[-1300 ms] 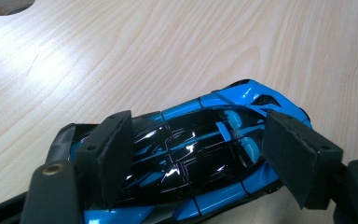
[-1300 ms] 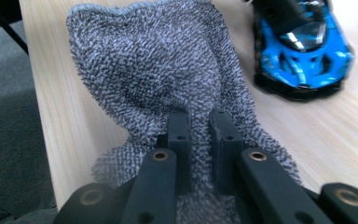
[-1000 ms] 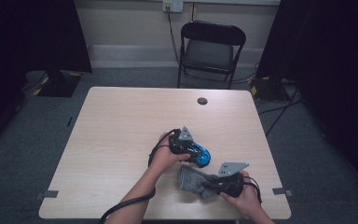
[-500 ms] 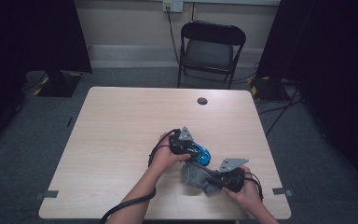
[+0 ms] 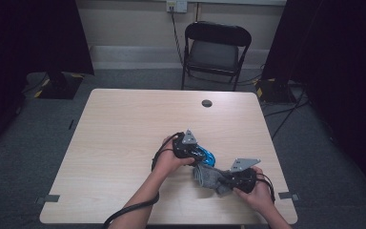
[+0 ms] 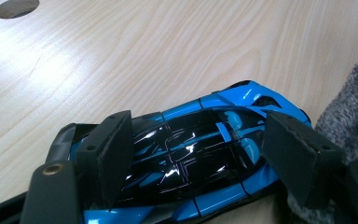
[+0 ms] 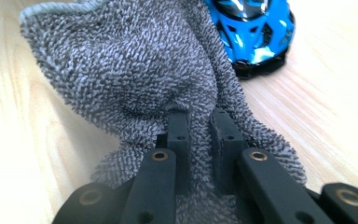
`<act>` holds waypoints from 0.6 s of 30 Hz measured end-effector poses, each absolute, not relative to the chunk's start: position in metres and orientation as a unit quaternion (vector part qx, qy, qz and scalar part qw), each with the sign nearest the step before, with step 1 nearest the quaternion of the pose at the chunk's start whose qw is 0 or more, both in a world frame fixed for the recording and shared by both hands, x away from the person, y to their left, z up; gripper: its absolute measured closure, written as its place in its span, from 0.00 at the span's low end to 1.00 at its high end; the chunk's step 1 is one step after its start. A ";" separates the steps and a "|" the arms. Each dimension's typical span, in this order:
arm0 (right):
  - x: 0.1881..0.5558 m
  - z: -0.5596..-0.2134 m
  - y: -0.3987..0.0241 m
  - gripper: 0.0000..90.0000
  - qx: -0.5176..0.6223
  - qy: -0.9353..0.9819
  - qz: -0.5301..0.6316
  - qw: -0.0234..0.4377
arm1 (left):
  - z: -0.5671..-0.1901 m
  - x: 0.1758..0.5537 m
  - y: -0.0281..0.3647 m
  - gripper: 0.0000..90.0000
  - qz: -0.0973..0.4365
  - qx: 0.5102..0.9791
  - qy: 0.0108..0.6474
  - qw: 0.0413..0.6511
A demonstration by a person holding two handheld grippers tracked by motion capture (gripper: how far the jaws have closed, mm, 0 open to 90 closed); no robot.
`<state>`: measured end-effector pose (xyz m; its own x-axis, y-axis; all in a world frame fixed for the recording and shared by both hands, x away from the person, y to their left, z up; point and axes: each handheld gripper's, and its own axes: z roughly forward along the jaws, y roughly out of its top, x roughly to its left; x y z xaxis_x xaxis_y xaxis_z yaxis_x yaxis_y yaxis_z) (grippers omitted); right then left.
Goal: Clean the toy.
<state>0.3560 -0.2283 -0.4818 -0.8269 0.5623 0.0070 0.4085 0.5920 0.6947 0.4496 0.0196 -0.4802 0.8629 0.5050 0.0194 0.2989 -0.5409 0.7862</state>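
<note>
High view: left gripper (image 5: 201,153) clamps the blue toy car (image 5: 206,156); right gripper (image 5: 219,180) pinches the grey cloth (image 5: 207,176).

Both grippers, the left gripper (image 5: 201,153) and the right gripper (image 5: 221,180), are black, each topped by a grey three-cornered plate. Brass-ringed screw holes dot the jaw arms; black cables trail toward the frame's bottom.

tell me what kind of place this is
Probably a recording or test room rather than a home: a bare wooden table on grey carpet, dark curtains at both sides, a folding chair against the wall, and cables taped to the floor.
</note>
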 end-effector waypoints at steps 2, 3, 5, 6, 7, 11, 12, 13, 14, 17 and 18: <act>0.357 -0.482 -0.231 0.90 0.278 0.885 0.357 0.108 | -0.480 0.450 0.019 0.27 0.123 0.869 0.231 0.420; 0.357 -0.482 -0.233 0.90 0.280 0.884 0.357 0.109 | -0.480 0.450 0.019 0.27 0.123 0.869 0.231 0.419; 0.359 -0.482 -0.237 0.90 0.286 0.882 0.358 0.109 | -0.480 0.449 0.020 0.27 0.123 0.869 0.232 0.419; 0.359 -0.482 -0.239 0.90 0.290 0.881 0.357 0.110 | -0.480 0.449 0.020 0.27 0.124 0.870 0.232 0.418; 0.360 -0.482 -0.241 0.90 0.296 0.879 0.357 0.112 | -0.480 0.449 0.020 0.27 0.123 0.870 0.233 0.418; 0.366 -0.484 -0.252 0.90 0.318 0.868 0.366 0.107 | -0.480 0.449 0.020 0.27 0.124 0.869 0.233 0.419; 0.367 -0.484 -0.254 0.90 0.320 0.867 0.367 0.107 | -0.480 0.449 0.020 0.27 0.124 0.869 0.233 0.420; 0.368 -0.484 -0.255 0.90 0.324 0.865 0.367 0.108 | -0.480 0.449 0.020 0.27 0.124 0.868 0.233 0.420; 0.369 -0.484 -0.257 0.90 0.325 0.864 0.368 0.109 | -0.480 0.449 0.020 0.27 0.124 0.868 0.233 0.420; 0.371 -0.485 -0.260 0.90 0.331 0.861 0.369 0.110 | -0.481 0.449 0.020 0.27 0.125 0.868 0.233 0.421; 0.372 -0.485 -0.261 0.90 0.334 0.860 0.368 0.111 | -0.481 0.449 0.020 0.27 0.125 0.868 0.233 0.420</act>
<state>0.3723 -0.2611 -0.4847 -0.7519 0.6570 0.0546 0.4930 0.5054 0.7082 0.4488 0.0198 -0.4805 0.8598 0.5101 0.0207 0.3000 -0.5376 0.7880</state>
